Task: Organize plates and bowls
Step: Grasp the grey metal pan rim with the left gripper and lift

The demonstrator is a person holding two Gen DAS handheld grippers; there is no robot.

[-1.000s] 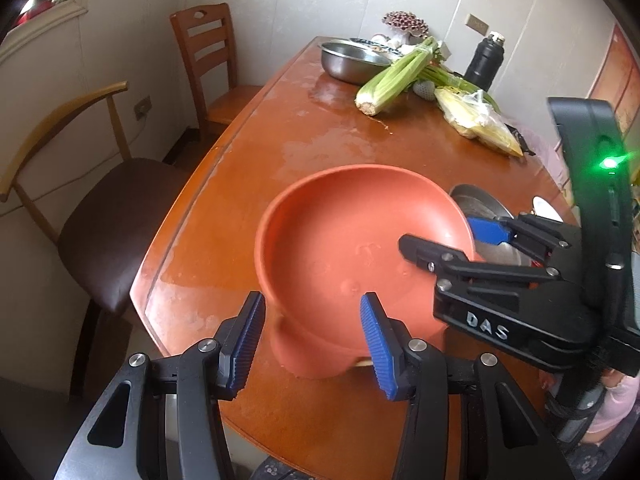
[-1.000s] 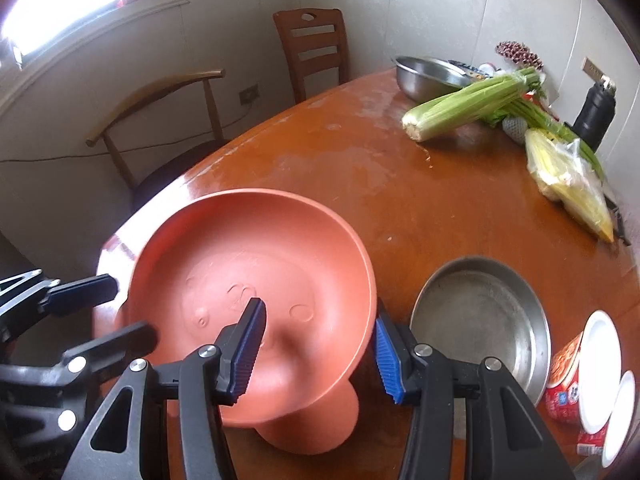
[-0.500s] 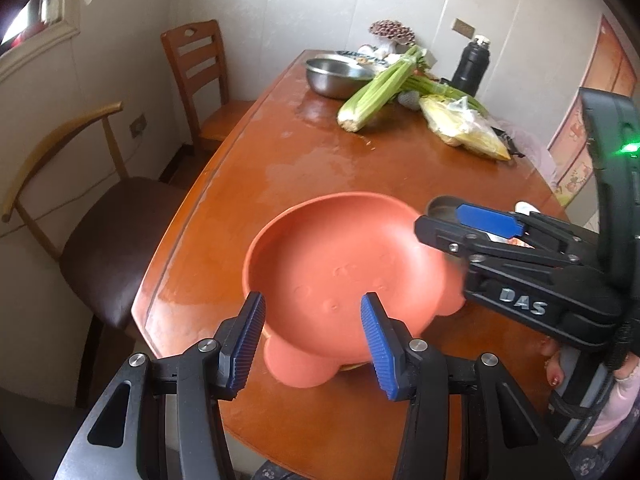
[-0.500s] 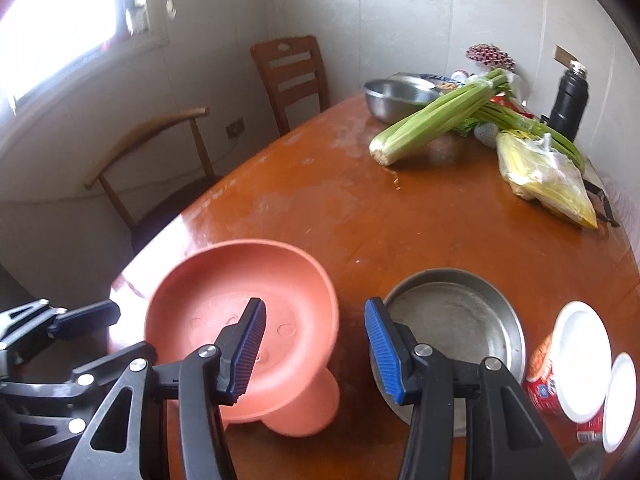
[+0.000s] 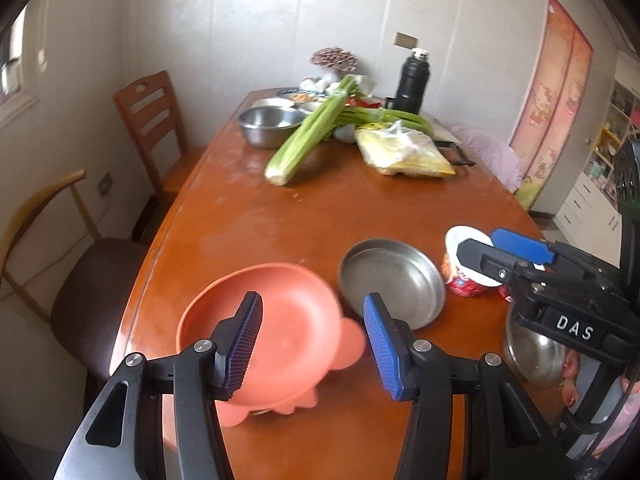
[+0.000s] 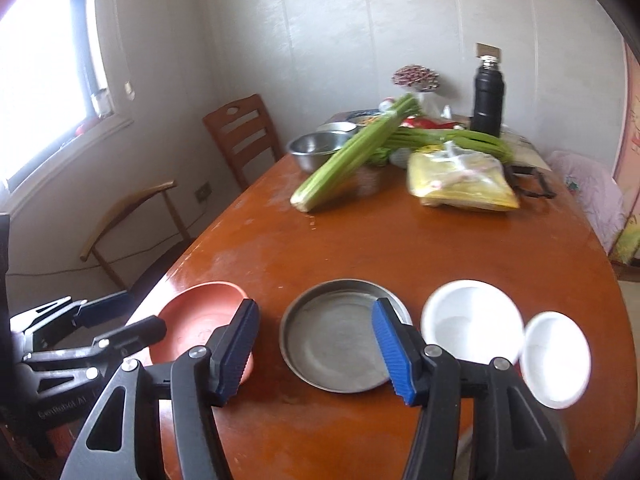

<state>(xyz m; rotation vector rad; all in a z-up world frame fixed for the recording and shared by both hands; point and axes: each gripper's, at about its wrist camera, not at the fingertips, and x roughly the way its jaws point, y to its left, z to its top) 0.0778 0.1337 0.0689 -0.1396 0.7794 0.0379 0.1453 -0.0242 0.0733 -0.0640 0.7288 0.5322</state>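
An orange plastic bowl [image 5: 288,320] with small feet sits near the front left edge of the wooden table [image 5: 304,216]; it also shows in the right wrist view [image 6: 196,320]. A shallow steel plate [image 5: 390,282] lies to its right, seen too in the right wrist view [image 6: 336,344]. My left gripper [image 5: 310,348] is open and empty, above the orange bowl. My right gripper [image 6: 314,350] is open and empty, above the table's front edge near the steel plate. Two white lidded cups [image 6: 472,328] [image 6: 556,356] stand right of the plate.
At the far end lie celery [image 5: 312,132], a steel bowl [image 5: 268,124], a yellow bag [image 5: 404,152] and a black flask [image 5: 412,84]. Another steel bowl [image 5: 532,352] sits front right. Two chairs [image 5: 148,120] [image 5: 80,280] stand along the left side.
Both grippers have pulled back and up from the orange bowl, which now rests on the table. The views have tilted up, showing the steel plate and cups.
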